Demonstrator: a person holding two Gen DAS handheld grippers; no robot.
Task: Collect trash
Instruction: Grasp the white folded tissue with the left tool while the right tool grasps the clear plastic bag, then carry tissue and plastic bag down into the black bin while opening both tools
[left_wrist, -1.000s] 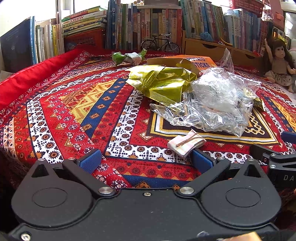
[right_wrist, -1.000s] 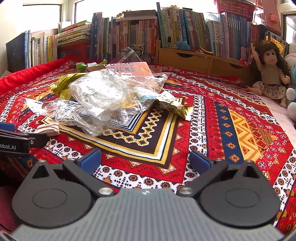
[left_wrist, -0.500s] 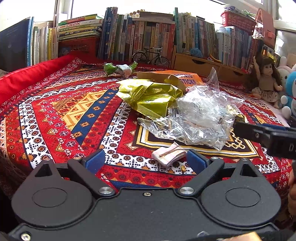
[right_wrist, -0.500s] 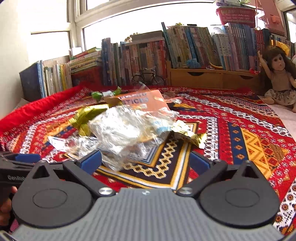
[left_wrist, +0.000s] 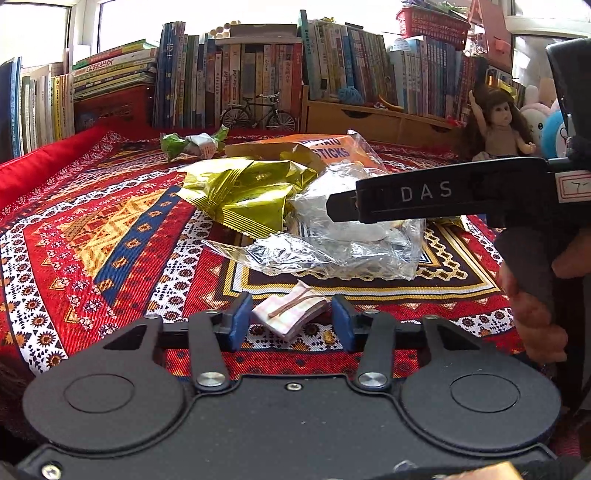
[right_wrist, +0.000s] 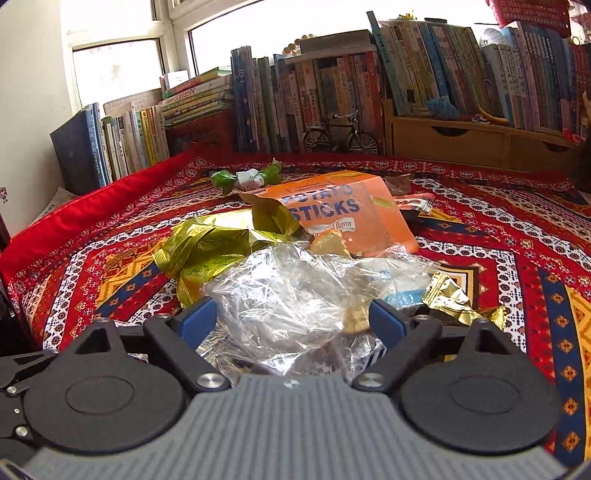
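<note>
Left wrist view: the left hand-held gripper (left_wrist: 291, 325) sits low centre, its jaws have just been closing — the small folded paper wrapper (left_wrist: 290, 314) lies between the blue pads, w/ a sliver of gap on each side, so not yet pinched as far as I can see. That wrapper looks light, flat and soft; it'll crush rather than resist, so best taken across its folded body, not by a loose corner. Above it, mid-frame, the clear plastic bag (left_wrist: 351, 236) sprawls on the patterned cloth (left_wrist: 92, 236), w/ the gold foil wrapper (left_wrist: 243, 195) to its upper left and the orange snack box (left_wrist: 321, 147) behind. The right hand-held gripper (left_wrist: 336, 206) reaches in from the right edge over the bag.

Right wrist view: right hand-held gripper jaws have just been closing too, yet stand spread wide, w/ crumpled clear plastic bulging between the pads — whether the pads already touch it I can't tell. The bag should be near weightless, slippery, springy; grab a bunched fold approx. at its middle, since a single film layer would likely slide out. Green candy wrapper (right_wrist: 247, 177) lies upper centre, well apart.
</note>
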